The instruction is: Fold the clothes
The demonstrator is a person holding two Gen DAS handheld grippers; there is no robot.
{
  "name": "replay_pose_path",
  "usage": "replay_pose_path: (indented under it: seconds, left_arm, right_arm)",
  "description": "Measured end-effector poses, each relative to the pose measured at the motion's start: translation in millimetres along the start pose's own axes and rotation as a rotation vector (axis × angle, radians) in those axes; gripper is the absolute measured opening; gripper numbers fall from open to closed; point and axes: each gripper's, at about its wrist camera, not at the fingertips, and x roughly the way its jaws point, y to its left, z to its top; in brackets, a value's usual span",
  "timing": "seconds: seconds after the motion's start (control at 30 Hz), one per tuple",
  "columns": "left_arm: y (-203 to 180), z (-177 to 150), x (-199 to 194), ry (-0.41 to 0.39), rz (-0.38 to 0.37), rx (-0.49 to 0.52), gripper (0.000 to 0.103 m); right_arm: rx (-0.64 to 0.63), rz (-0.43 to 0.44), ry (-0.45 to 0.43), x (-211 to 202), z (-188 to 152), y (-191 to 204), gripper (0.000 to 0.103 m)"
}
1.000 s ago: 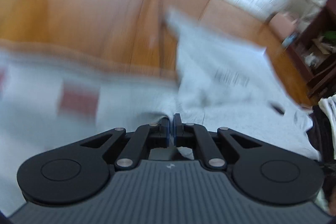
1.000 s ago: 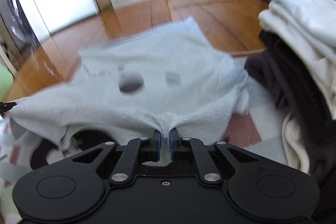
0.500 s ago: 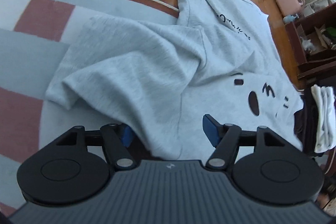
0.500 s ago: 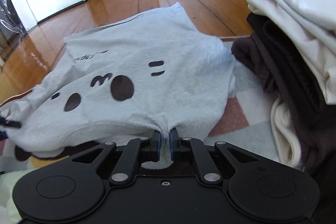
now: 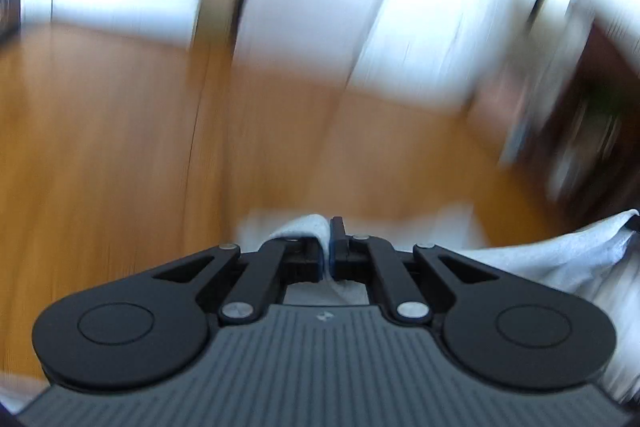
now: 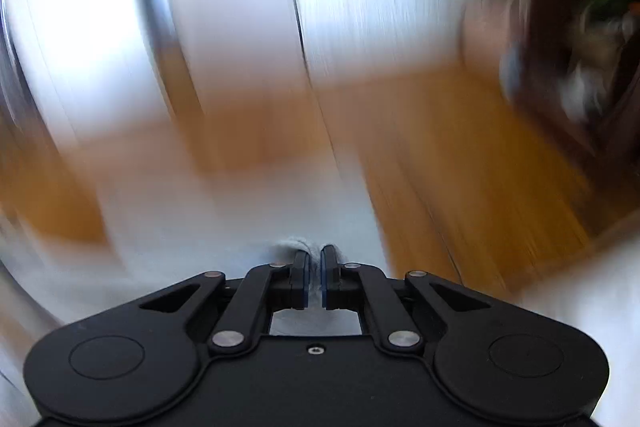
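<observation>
The grey garment is pinched between the closed fingers of the left gripper, a fold bulging over the left finger while more cloth trails off to the right edge. In the right wrist view the right gripper is likewise clamped on a tuft of the same fabric. Behind both, the wooden floor is heavily blurred.

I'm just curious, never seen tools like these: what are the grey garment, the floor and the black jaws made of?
Grey garment: seemingly a soft cotton knit, matte; its surface shows a fine fuzzy texture. Floor: probably wood boards, orange-brown with a dark seam, though blurred. Left gripper and right gripper: jaws look like matte black plastic with silver metal pins and blue pads, both pinching the fabric.
</observation>
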Motion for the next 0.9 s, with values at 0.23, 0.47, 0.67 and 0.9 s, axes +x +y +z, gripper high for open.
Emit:
replay_pose_path:
  seconds: [0.23, 0.47, 0.67, 0.9]
  left_arm:
    - [-27, 19, -156, -0.369, -0.017, 0.082, 0.002]
    - [20, -131, -115, -0.011, 0.052, -0.094, 0.003]
    - [78, -272, -30, 0.343, 0.254, -0.195, 0.003]
    - [54, -220, -72, 0.128, 0.332, -0.048, 0.003]
  right_arm:
    - [-0.150, 0.028, -0.434, -94, 21, 52, 0.005]
    - [-0.262, -0.018, -0.147, -70, -106, 38, 0.005]
    - [-0.308, -0.077, 0.292, -6, -233, 9, 0.005]
    - [-0.397, -0.071, 0.288, -18, -236, 37, 0.005]
